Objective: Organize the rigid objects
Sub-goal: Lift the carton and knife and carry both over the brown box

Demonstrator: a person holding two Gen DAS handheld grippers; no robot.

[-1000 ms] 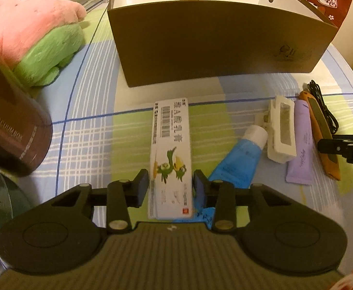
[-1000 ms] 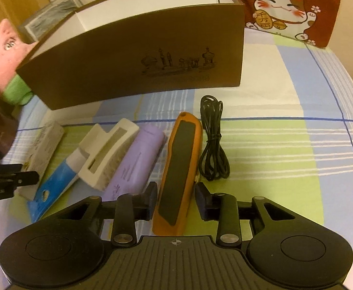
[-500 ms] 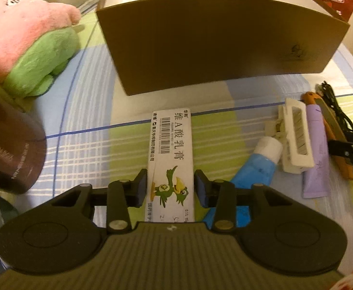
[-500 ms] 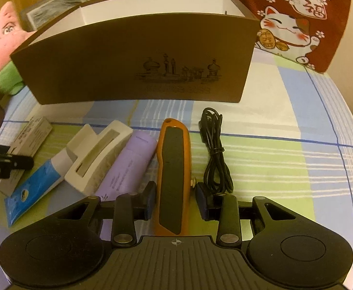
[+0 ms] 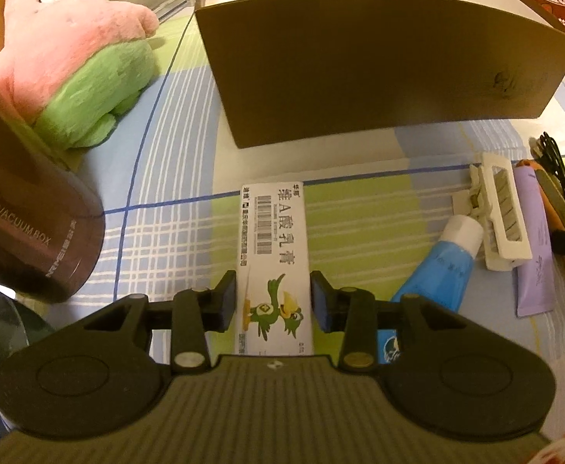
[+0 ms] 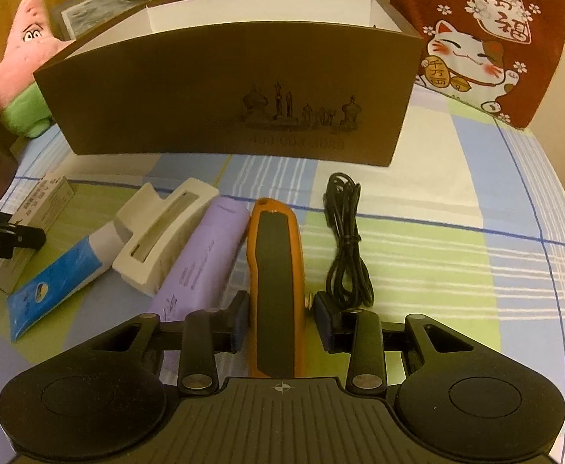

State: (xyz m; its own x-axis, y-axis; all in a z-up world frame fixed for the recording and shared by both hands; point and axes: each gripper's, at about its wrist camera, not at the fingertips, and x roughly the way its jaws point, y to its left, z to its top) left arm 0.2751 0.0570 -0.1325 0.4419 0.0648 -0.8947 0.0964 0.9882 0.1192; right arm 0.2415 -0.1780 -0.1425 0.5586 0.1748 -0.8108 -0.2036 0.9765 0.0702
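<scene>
My left gripper (image 5: 274,301) is shut on a white ointment carton (image 5: 273,255) with a green bird and holds it above the cloth. My right gripper (image 6: 278,319) straddles an orange and black utility knife (image 6: 275,282); its left pad touches the knife, a small gap shows at the right pad. A brown open box (image 6: 228,89) with a white inside stands behind; it also shows in the left wrist view (image 5: 379,73). On the cloth lie a blue tube (image 6: 56,274), a white hair clip (image 6: 164,236), a purple tube (image 6: 203,259) and a black cable (image 6: 346,239).
A pink and green plush star (image 5: 77,77) lies at the far left. A dark brown vacuum box (image 5: 27,228) stands left of my left gripper. A red lucky-cat cloth (image 6: 480,38) hangs at the back right. The table has a blue, green and white checked cloth (image 6: 456,239).
My left gripper has lifted the carton and moved it towards the brown box. My right gripper has moved forward along the knife, which has risen a little.
</scene>
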